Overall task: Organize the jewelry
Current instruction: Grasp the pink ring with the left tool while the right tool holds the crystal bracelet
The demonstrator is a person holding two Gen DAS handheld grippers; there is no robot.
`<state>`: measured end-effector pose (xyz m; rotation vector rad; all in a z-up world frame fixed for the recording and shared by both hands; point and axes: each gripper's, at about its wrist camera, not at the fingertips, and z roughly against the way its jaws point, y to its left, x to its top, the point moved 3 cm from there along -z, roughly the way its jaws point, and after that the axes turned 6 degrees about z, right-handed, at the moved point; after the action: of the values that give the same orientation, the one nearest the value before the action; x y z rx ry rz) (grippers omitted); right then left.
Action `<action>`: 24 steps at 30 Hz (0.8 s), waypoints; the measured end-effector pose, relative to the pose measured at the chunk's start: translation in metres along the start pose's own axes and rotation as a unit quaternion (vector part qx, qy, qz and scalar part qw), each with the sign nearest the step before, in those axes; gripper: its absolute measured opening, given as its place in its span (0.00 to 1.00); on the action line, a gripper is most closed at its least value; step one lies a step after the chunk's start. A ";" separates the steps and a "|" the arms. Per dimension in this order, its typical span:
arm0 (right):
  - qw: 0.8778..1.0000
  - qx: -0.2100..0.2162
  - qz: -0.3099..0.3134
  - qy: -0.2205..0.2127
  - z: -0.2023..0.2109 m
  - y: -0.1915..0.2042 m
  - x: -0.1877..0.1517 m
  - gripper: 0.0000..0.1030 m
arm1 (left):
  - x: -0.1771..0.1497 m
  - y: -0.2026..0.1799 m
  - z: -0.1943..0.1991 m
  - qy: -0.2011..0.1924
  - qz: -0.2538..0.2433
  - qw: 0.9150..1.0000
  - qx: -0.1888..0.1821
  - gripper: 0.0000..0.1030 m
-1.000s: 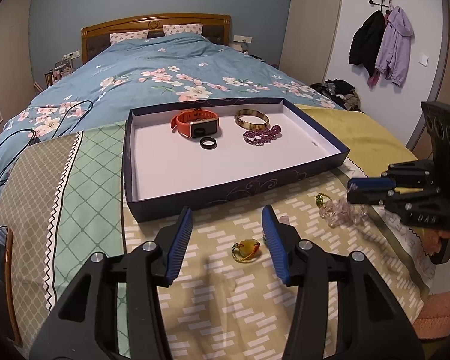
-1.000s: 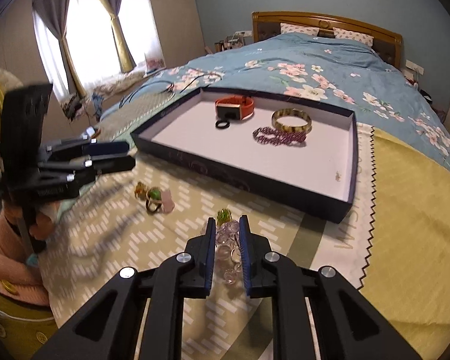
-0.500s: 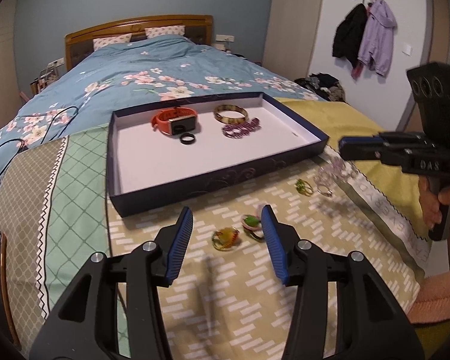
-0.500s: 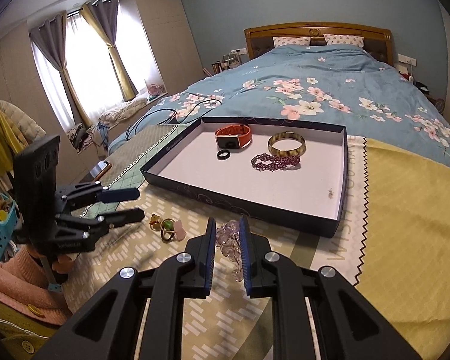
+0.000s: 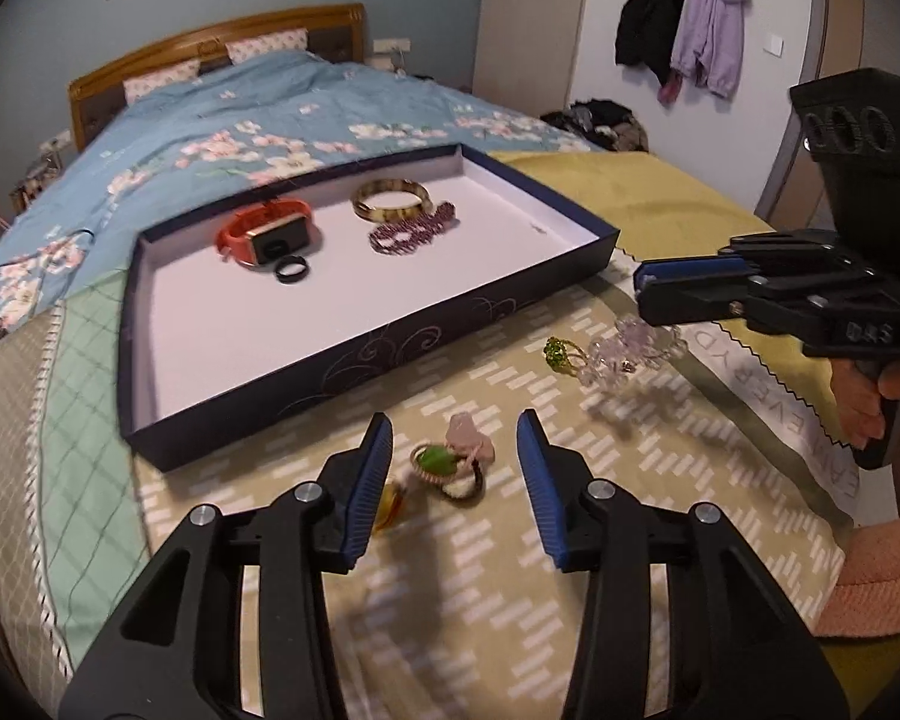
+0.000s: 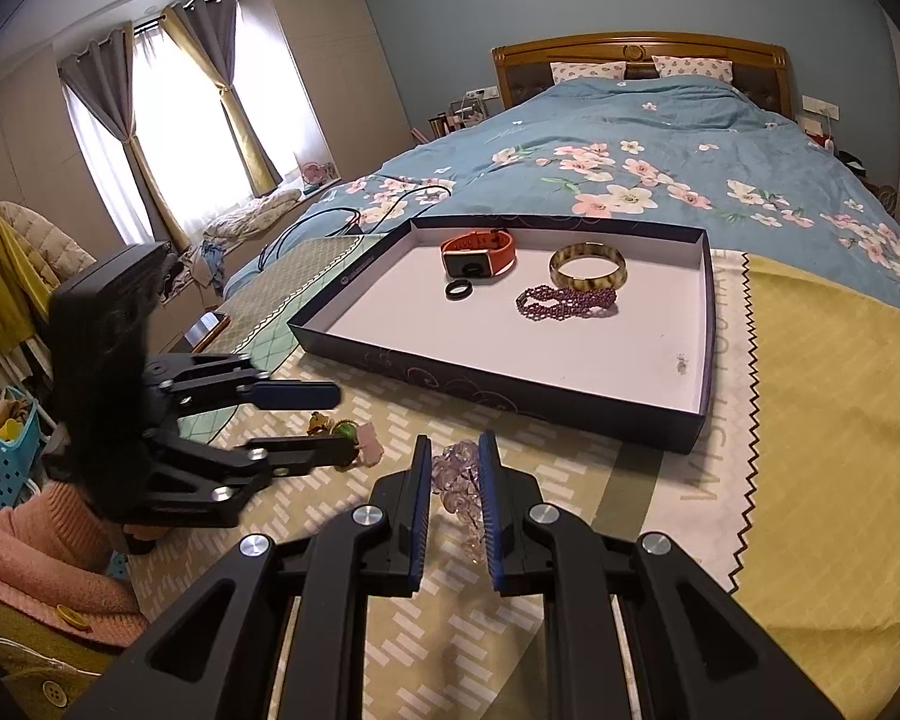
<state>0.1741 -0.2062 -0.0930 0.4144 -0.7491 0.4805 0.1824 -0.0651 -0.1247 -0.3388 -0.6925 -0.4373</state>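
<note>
Bedroom setting, left wrist view: patterned cloth (image 5: 510, 576) spread over the foot of a bed with a blue floral duvet (image 5: 258, 120). Item 1: shallow navy box tray (image 5: 354, 354), white inside, lying on the cloth with its near wall just beyond the fingertips. Inside, grouped toward the far wall: orange smartwatch (image 5: 267, 234), black ring (image 5: 291, 268) touching its front, amber bangle (image 5: 392, 199), purple bead bracelet (image 5: 413, 230) against the bangle; the near half of the tray floor is bare. Item 2: left gripper (image 5: 455, 465), jaws wide apart, holding nothing. Between its fingers on the cloth lies a green-stone ring (image 5: 435, 461) with a pink-stone piece (image 5: 468, 441) touching it; an amber ring (image 5: 390, 507) sits partly behind the left finger. Item 3: green-gem gold ring (image 5: 561, 353), beside a clear crystal bracelet (image 5: 627, 351) that hangs from the right gripper (image 5: 648, 294), just off the tray's near right corner.

Right wrist view: same cloth (image 6: 498, 630), with a yellow blanket (image 6: 828, 450) to the right past a zigzag edge. Right gripper (image 6: 455, 468) is clamped on the clear crystal bracelet (image 6: 459, 477), beads showing in the narrow gap. Tray (image 6: 510, 387) lies ahead, near wall close; smartwatch (image 6: 479, 253), black ring (image 6: 457, 288), bangle (image 6: 588, 264) and purple bracelet (image 6: 567, 302) occupy its far half. Left gripper (image 6: 324, 420) enters from the left, spread over the ring cluster (image 6: 351, 438).
</note>
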 end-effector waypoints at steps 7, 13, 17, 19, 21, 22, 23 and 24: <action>1.000 0.003 -0.009 0.002 -0.002 -0.004 -0.004 0.13 | 0.002 -0.005 -0.024 0.041 -0.021 0.999 0.005 0.32; 1.000 0.009 -0.011 0.006 -0.005 -0.002 -0.006 0.13 | 0.004 -0.006 -0.026 0.036 -0.028 0.999 0.009 0.21; 1.000 0.010 -0.012 0.005 -0.005 -0.002 -0.006 0.13 | 0.007 -0.004 -0.018 0.018 -0.016 1.000 -0.003 0.16; 1.000 0.010 -0.012 0.004 -0.006 -0.003 -0.006 0.13 | 0.008 -0.003 -0.014 0.011 -0.012 1.000 -0.007 0.16; 1.000 0.010 -0.012 0.005 -0.006 -0.002 -0.006 0.13 | 0.008 -0.003 -0.011 0.008 -0.011 1.000 -0.009 0.16; 1.000 0.010 -0.012 0.005 -0.006 -0.002 -0.006 0.13 | 0.008 -0.002 -0.010 0.008 -0.008 1.000 -0.015 0.16; 1.000 0.010 -0.012 0.005 -0.006 -0.002 -0.006 0.13 | 0.008 -0.001 -0.010 0.009 -0.005 1.000 -0.016 0.16; 1.000 0.010 -0.012 0.004 -0.006 -0.002 -0.005 0.13 | 0.009 0.001 -0.011 0.009 -0.001 1.000 -0.012 0.16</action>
<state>0.1752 -0.2067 -0.1012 0.4390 -0.7306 0.4664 0.1948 -0.0720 -0.1270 -0.3564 -0.6704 -0.4505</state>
